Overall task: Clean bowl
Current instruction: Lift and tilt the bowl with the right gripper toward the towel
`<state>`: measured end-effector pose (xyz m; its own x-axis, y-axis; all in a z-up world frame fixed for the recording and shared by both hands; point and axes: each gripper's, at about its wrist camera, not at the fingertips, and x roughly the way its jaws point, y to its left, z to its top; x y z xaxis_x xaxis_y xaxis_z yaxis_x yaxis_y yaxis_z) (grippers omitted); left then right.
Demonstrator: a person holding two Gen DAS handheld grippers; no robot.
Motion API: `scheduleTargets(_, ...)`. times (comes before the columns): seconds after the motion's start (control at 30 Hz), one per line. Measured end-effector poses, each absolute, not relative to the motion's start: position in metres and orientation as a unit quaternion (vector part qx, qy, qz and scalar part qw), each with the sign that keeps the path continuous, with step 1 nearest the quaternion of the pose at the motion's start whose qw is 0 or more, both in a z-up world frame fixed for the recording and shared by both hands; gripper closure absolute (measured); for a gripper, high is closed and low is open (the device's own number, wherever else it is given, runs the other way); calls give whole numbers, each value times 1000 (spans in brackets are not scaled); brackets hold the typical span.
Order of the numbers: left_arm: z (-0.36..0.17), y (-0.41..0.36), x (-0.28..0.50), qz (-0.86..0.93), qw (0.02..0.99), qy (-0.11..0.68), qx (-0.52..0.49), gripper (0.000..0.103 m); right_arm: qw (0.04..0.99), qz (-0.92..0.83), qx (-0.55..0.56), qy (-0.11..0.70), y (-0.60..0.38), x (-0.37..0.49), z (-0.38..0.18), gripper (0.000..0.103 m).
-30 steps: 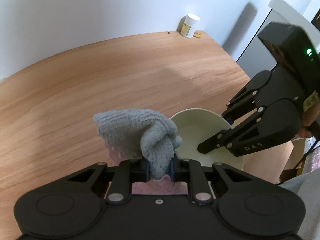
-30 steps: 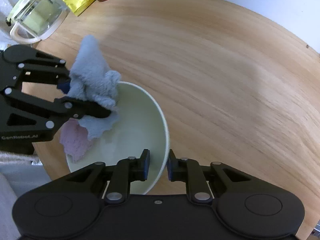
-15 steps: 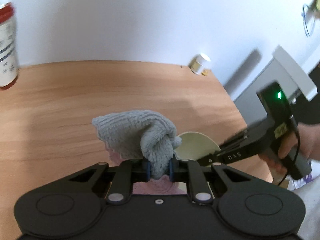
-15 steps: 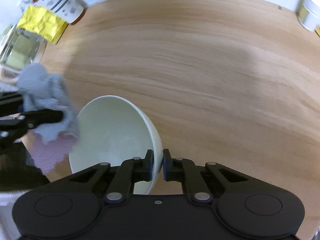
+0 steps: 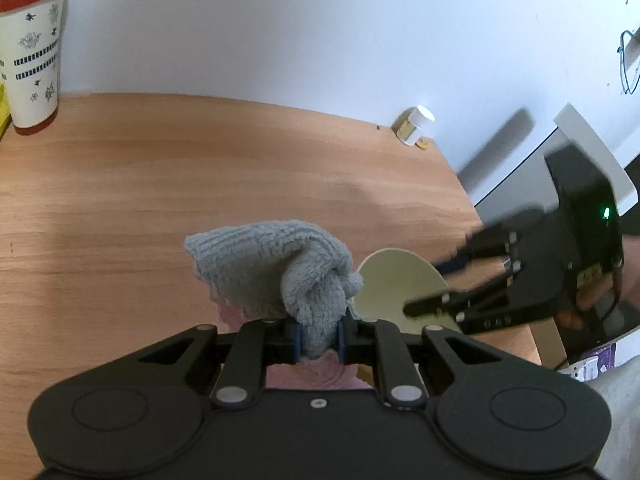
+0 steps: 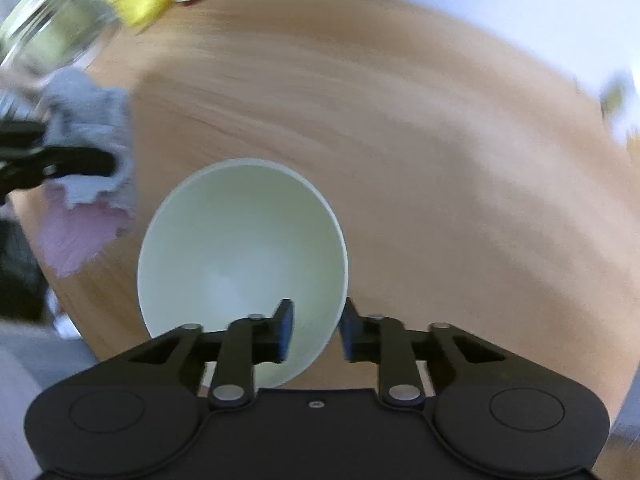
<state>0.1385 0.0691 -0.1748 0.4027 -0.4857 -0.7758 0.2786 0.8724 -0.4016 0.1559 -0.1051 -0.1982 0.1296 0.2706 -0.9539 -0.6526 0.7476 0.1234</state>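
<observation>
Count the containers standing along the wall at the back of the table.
2 in the left wrist view: a red-lidded patterned canister at far left, a small white-capped jar at the far right corner. The blurred right view may hold more.

My black left hand-held gripper (image 5: 318, 334) carried a cloth (image 5: 276, 276) grey on one face and pink on the other, the bowl (image 6: 240, 264) was pale green-white, the tabletop (image 5: 200, 184) warm wood-grain, and the canister (image 5: 34, 48) white with red lid and dark floral print.
</observation>
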Motion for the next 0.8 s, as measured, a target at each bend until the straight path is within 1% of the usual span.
scheduleTargets(0.03,-176,68,138,-230,830,499,-99,88,730,334,-193,564,-100,159,-195,59)
scheduleTargets(0.17,-178,60,136,-231,826,509,-79,88,703,396,-242,539,-87,173,-194,59)
scheduleTargets(0.23,-178,58,133,-227,825,513,-70,88,657,457,-267,536,-78,180,-199,59)
scheduleTargets(0.27,-178,57,132,-225,824,516,-66,88,640,474,-272,540,-76,182,-201,56)
scheduleTargets(0.37,-180,59,129,-216,824,520,-69,88,598,509,-294,545,-69,187,-211,59)
scheduleTargets(0.43,-181,61,126,-210,824,521,-71,88,579,519,-289,559,-68,193,-220,67)
scheduleTargets(0.47,-182,61,125,-207,824,522,-73,88,572,522,-282,567,-68,196,-224,80)
scheduleTargets(0.67,-192,61,121,-190,822,529,-86,88,557,513,-190,624,-91,207,-239,88)
scheduleTargets(0.73,-193,60,121,-190,822,530,-89,88,558,492,-132,655,-106,210,-246,91)
scheduleTargets(0.8,-195,61,120,-190,821,531,-91,88,561,467,-73,680,-122,210,-253,91)
